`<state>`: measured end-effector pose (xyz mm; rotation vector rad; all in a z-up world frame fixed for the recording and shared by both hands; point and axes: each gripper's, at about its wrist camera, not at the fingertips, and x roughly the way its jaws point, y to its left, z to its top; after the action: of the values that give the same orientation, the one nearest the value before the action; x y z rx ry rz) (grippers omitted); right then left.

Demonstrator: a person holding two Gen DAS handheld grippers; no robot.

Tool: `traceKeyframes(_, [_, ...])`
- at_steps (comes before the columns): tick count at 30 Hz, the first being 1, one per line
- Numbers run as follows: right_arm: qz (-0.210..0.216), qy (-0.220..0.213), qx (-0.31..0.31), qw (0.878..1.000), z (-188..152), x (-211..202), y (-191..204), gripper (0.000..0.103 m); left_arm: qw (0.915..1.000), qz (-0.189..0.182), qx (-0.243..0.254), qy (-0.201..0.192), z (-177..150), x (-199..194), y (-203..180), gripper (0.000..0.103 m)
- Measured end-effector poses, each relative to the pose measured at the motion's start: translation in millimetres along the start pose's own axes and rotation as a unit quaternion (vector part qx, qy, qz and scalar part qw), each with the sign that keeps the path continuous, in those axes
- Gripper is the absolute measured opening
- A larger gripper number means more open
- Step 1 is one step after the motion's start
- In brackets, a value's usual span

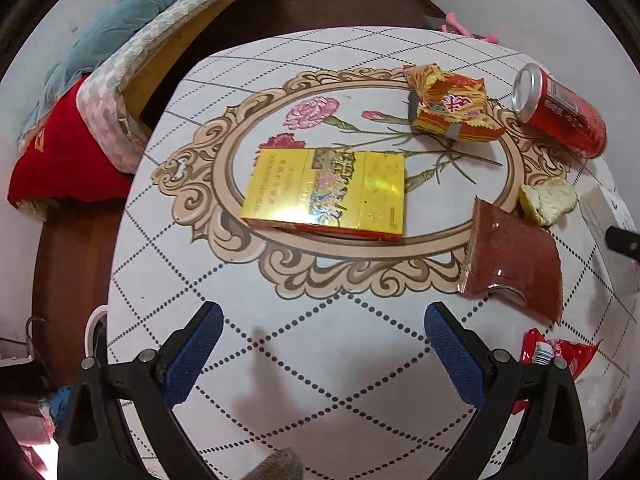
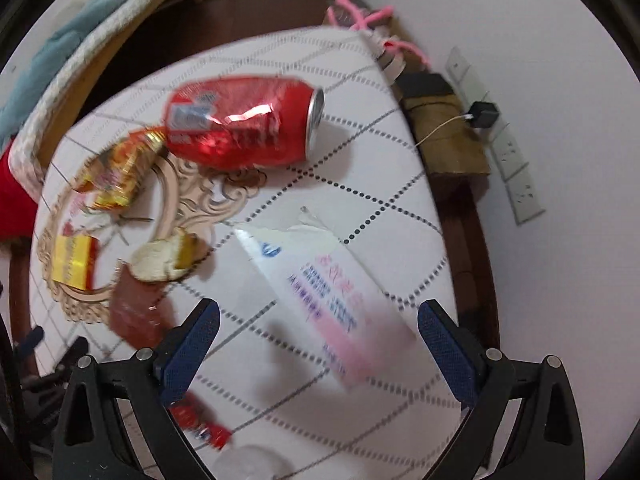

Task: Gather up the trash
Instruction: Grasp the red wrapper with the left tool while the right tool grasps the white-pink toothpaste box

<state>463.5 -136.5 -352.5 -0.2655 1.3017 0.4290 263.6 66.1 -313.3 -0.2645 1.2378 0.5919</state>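
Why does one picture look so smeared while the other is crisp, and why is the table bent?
Left wrist view: sharp, with glare on the gold box and soft shadows under the open left claw. Right wrist view: motion blur smears the white packet and red can, which shows bright highlights; the right claw itself stays crisp. Both views: the fisheye lens curves the table edges.

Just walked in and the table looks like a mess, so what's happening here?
A person holds a two-finger gripper in each hand above a patterned table strewn with trash. Both the left gripper and right gripper are open and empty. The right one hangs over a white printed paper packet; a dented red soda can and gold cardboard box lie untouched.
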Motion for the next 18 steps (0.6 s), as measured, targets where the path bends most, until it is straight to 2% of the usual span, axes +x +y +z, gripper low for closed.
traceKeyframes(2, [0.000,-0.001,-0.009,1.000,-0.2,7.7,-0.4,0.070,1.0000,-0.001,0.003,-0.005,-2.1,-4.9,-1.1,0.102])
traceKeyframes(4, [0.015,-0.013,0.000,1.000,-7.5,3.6,-5.0,0.062,0.9996,-0.020,0.007,-0.020,-11.6,-19.5,-3.7,0.102])
traceKeyframes(7, [0.027,-0.023,0.024,0.999,-31.9,-8.8,-15.7,0.059,0.9962,-0.069,0.033,-0.042,-32.3,-43.8,-15.0,0.102])
traceKeyframes(10, [0.026,-0.034,0.049,0.998,-69.3,-24.3,-25.4,0.059,0.9887,-0.127,0.069,-0.040,-45.3,-55.9,-38.1,0.102])
traceKeyframes(15, [0.030,-0.015,0.084,0.996,-119.7,-24.3,-40.0,0.059,0.9762,-0.163,0.137,-0.041,-51.8,-50.7,-85.6,0.099])
traceKeyframes(16, [0.027,-0.013,0.088,0.996,-127.9,-23.3,-41.0,0.059,0.9743,-0.167,0.147,-0.037,-50.8,-45.6,-95.5,0.090])
traceKeyframes(17, [0.029,-0.009,0.094,0.995,-135.5,-21.5,-42.5,0.057,0.9733,-0.168,0.154,-0.030,-49.2,-39.2,-103.3,0.074])
traceKeyframes(18, [0.032,-0.006,0.098,0.995,-142.0,-19.9,-44.1,0.055,0.9736,-0.165,0.156,-0.023,-48.0,-34.9,-109.8,0.063])
